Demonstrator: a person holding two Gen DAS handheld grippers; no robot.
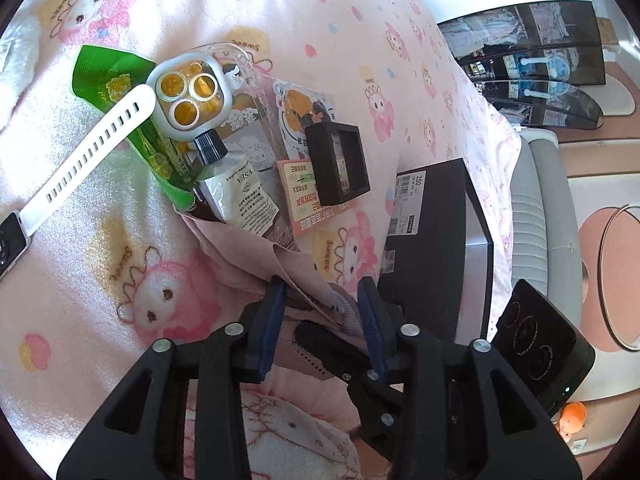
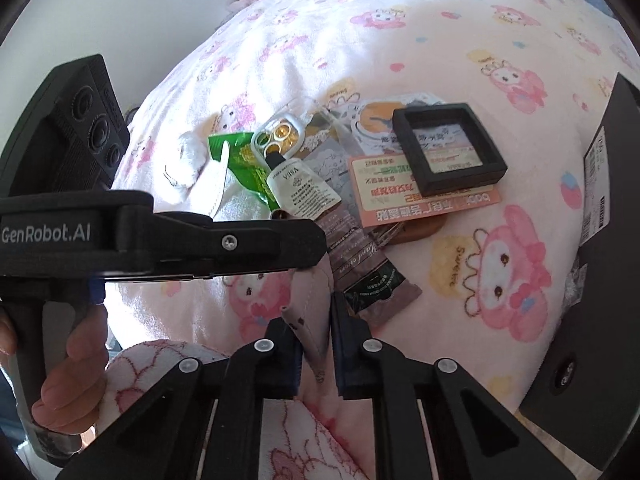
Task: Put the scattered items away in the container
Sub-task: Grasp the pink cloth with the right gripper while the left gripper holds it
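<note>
Left gripper [image 1: 322, 292] jaws stand apart astride a pink pouch [image 1: 256, 248], while the right gripper [image 2: 314, 320] seems clamped on its edge, beside a black box [image 1: 432, 240].

You had a pale pink blanket [image 1: 340, 20] under the work area, printed with pink rabbit figures and yellow patches lettered "Sweet". A fluffy white cloth [image 1: 296, 436] with red-outlined rabbits lay at the near edge. Beyond the blanket's right side you could see dark curved glass shelves [image 1: 532, 64] (contents too small to identify), a grey ribbed padded surface [image 1: 536, 216] below them, and a thin round hoop [image 1: 605, 264] further right. A small orange figure [image 1: 574, 416] sat at the lower right. A plain white wall [image 2: 140, 8] stood behind the blanket.
</note>
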